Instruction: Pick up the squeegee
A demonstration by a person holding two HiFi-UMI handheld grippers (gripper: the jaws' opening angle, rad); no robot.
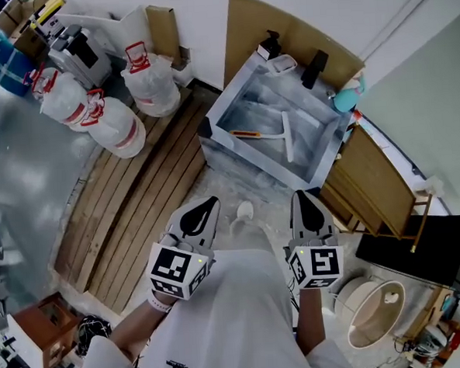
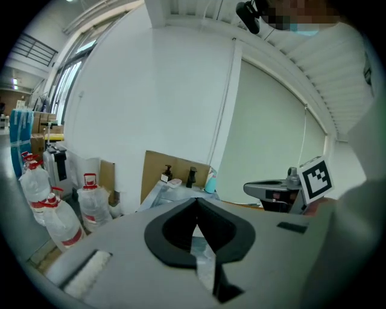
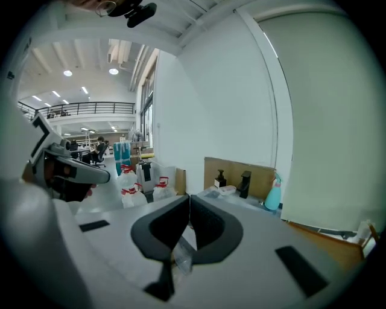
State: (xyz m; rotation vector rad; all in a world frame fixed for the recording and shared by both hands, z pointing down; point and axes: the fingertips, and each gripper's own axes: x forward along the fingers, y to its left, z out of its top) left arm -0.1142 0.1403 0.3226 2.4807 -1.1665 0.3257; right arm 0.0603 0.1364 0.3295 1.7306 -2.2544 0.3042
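1 squeegee (image 1: 287,141) in sink (image 1: 252,164); 2 grippers (image 1: 212,201) (image 1: 300,194), jaws shut.

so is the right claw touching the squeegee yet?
Apart. Head view: the shut right claw hangs short of the sink, and the squeegee lies inside it, with a stretch of floor in between.

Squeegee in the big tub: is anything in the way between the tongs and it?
Only the tub's near wall. The squeegee lies uncovered inside the tub, so the left tongs and right tongs, both shut and empty, would probably have to go over that rim.
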